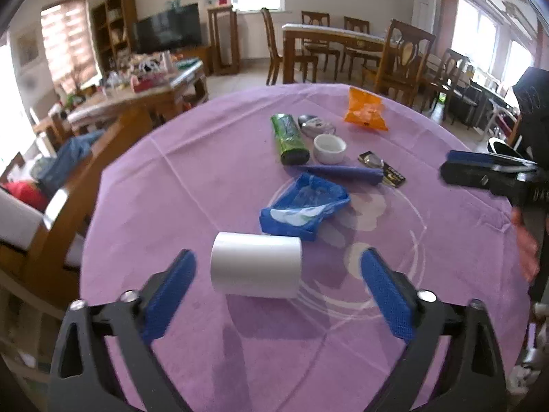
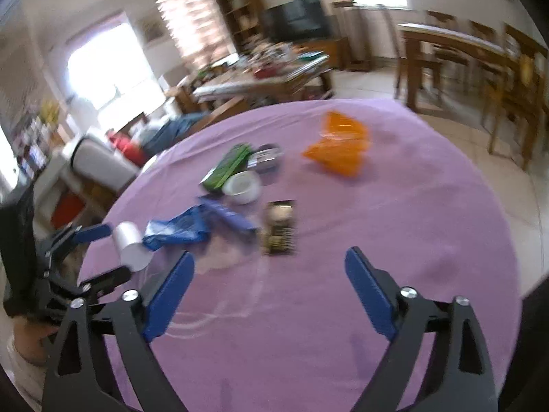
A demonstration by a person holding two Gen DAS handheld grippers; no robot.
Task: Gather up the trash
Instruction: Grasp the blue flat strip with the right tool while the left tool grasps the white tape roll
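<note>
A white cup (image 1: pixel 256 266) lies on its side on the purple-clothed round table (image 1: pixel 171 206). My left gripper (image 1: pixel 278 256) is open around it, with a gap between each pad and the cup. Beyond it lie a crumpled blue wrapper (image 1: pixel 303 207), a dark blue tube (image 1: pixel 346 172), a green packet (image 1: pixel 290 137), a small white bowl (image 1: pixel 329 147), a silver packet (image 1: pixel 314 123), a black-and-gold packet (image 1: pixel 382 168) and an orange bag (image 1: pixel 365 110). My right gripper (image 2: pixel 270 255) is open over bare cloth, just short of the black-and-gold packet (image 2: pixel 279 228). The right wrist view is blurred.
The table's far edge drops to a tiled floor (image 2: pixel 497 171). A wooden dining table (image 1: pixel 329 34) with chairs stands behind. At the left are a cluttered low table (image 1: pixel 137 86) and a sofa (image 1: pixel 20 219). A hand (image 1: pixel 525 240) holds the right gripper's handle.
</note>
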